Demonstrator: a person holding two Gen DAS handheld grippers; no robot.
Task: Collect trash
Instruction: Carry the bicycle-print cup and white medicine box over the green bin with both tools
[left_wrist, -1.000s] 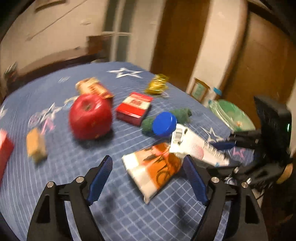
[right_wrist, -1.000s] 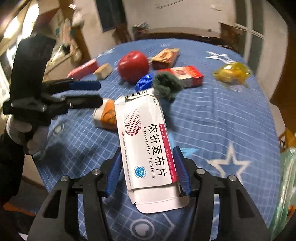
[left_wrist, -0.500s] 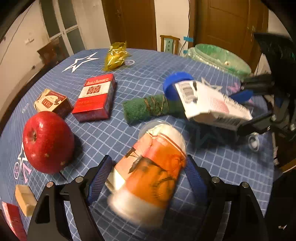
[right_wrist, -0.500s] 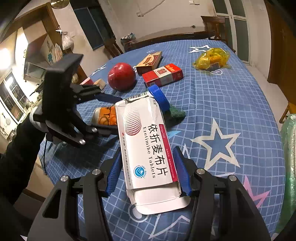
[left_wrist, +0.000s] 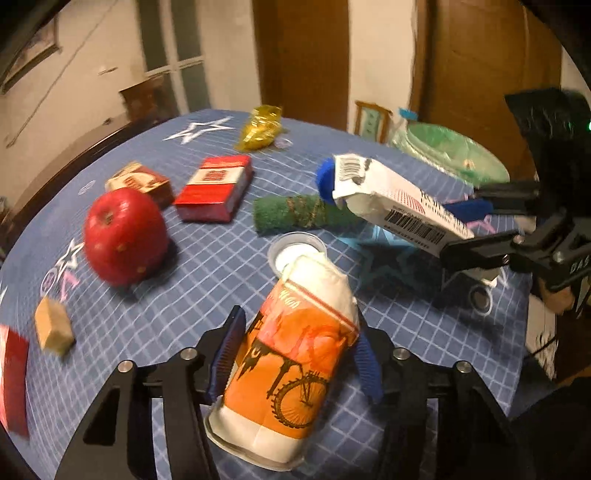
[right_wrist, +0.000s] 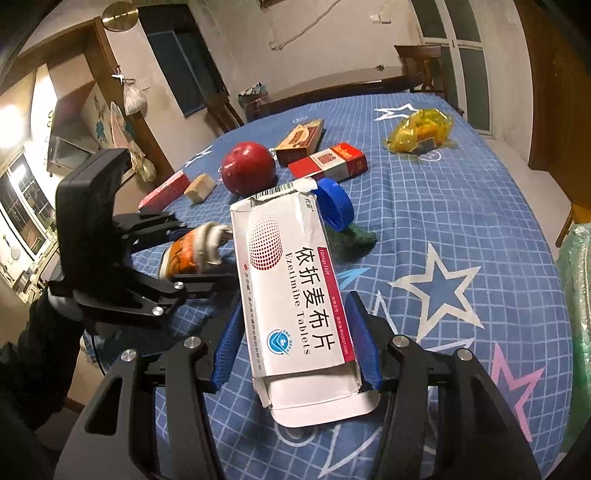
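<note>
**Both grippers loaded: hold firm and carry to the bag**

The left gripper's (left_wrist: 295, 354) blue fingers (left_wrist: 225, 354) have just been closing and now press both sides of the crushed orange paper cup (left_wrist: 291, 365), which is tilted with its dented top toward the table's middle. Squeeze no harder than needed; the cup looks soft and would likely buckle and slip. Lift it straight up, clear of the clear plastic lid (left_wrist: 295, 249) lying just beyond it and the red apple (left_wrist: 123, 236) to its left.

Further right, the right gripper (right_wrist: 297, 345) is clamped on the white tablet box (right_wrist: 295, 291), held by its long edges above the blue checked tablecloth (right_wrist: 461, 221). The box's near flap hangs open, so keep it level.

The green-lined bin (left_wrist: 454, 147) sits past the table's far right edge; I judge both pieces should go there.
</note>
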